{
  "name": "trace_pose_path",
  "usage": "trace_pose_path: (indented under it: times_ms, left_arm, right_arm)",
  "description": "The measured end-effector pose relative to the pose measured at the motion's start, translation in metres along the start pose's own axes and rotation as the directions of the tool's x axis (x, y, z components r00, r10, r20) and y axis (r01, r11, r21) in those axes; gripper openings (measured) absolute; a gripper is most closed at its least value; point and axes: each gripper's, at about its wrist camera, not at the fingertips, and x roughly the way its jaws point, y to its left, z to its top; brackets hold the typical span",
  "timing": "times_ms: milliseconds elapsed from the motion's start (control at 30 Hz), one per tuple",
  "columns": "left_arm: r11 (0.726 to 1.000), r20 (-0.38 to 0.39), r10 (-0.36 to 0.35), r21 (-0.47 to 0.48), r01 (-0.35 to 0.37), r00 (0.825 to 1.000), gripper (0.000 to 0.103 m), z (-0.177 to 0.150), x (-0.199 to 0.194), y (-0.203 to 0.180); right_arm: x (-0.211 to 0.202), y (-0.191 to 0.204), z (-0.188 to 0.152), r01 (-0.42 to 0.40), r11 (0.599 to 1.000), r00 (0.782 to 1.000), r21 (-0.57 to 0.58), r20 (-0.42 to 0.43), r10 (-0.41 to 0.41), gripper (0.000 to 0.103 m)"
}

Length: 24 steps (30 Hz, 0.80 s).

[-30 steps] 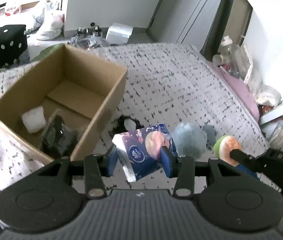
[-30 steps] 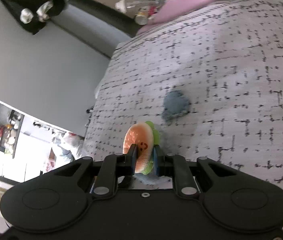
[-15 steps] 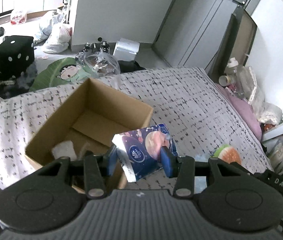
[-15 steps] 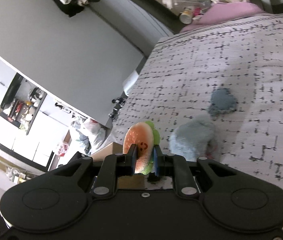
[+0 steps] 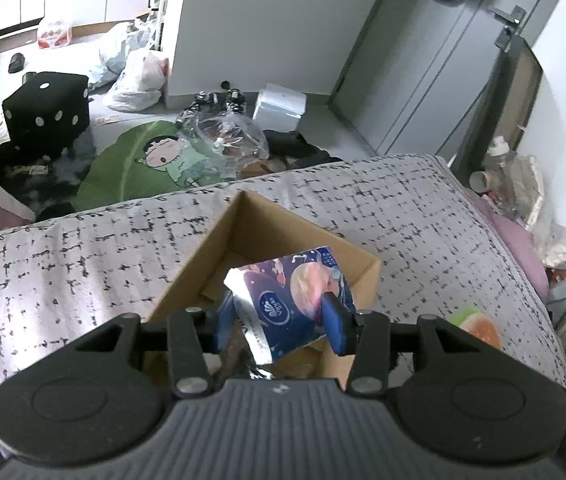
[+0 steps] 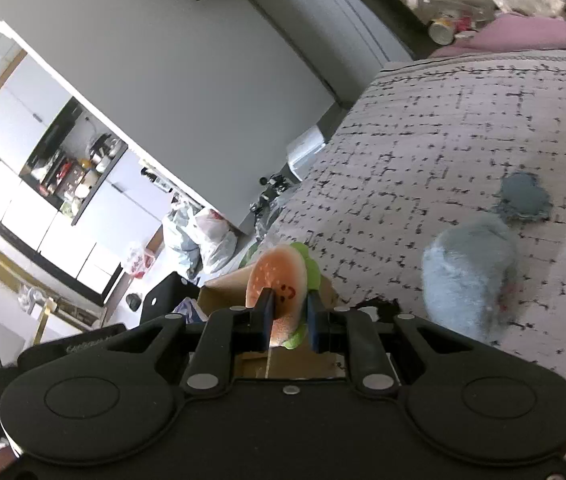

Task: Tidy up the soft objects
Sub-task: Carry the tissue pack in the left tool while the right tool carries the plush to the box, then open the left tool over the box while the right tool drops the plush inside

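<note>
Here the left hand-held gripper (image 5: 281, 326) pinches the tissue pack (image 5: 289, 306) above the cardboard box (image 5: 219, 240); the right hand-held gripper (image 6: 287, 318) pinches the burger toy (image 6: 279, 286). Releasing off-centre risks the pack catching the rim.

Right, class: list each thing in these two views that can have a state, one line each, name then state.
left gripper: shut on the tissue pack
tissue pack: held above the cardboard box
cardboard box: open, on the bed
right gripper: shut on the burger toy
burger toy: held off the bed
blue plush: lying on the bed
grey pad: flat on the bed
</note>
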Motion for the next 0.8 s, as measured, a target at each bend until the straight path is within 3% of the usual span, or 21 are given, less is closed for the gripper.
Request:
trace_pose_path:
  times_ms: [233, 367, 500, 700, 767, 800]
  left_arm:
    - [1.0, 0.005, 0.011, 0.022, -0.011, 1.0, 0.048, 0.007, 0.01, 0.014]
    - [0.991, 0.014, 0.082, 0.107, -0.083, 0.997, 0.053, 0.006, 0.015, 0.01]
    - [0.995, -0.012, 0.056, 0.081, -0.055, 0.998, 0.063, 0.007, 0.015, 0.02]
    - [0.996, -0.024, 0.057, 0.074, -0.055, 0.998, 0.07, 0.007, 0.011, 0.024]
    - [0.997, -0.027, 0.05, 0.064, -0.048, 0.998, 0.074, 0.007, 0.009, 0.024]
    - [0.997, -0.025, 0.048, 0.06, -0.046, 0.999, 0.075, 0.006, 0.007, 0.024]
  right_arm:
    - [0.014, 0.02, -0.006, -0.039, 0.998, 0.999, -0.047, -0.016, 0.039, 0.017]
    - [0.025, 0.031, -0.011, -0.047, 0.996, 0.998, -0.072, -0.037, 0.045, 0.018]
    - [0.035, 0.037, -0.015, -0.051, 0.995, 0.997, -0.085, -0.055, 0.047, 0.018]
    - [0.042, 0.041, -0.02, -0.079, 0.993, 0.993, -0.09, -0.097, 0.071, 0.033]
    - [0.038, 0.041, -0.02, -0.068, 0.994, 0.994, -0.087, -0.09, 0.06, 0.052]
    - [0.034, 0.041, -0.019, -0.053, 0.995, 0.996, -0.089, -0.076, 0.046, 0.055]
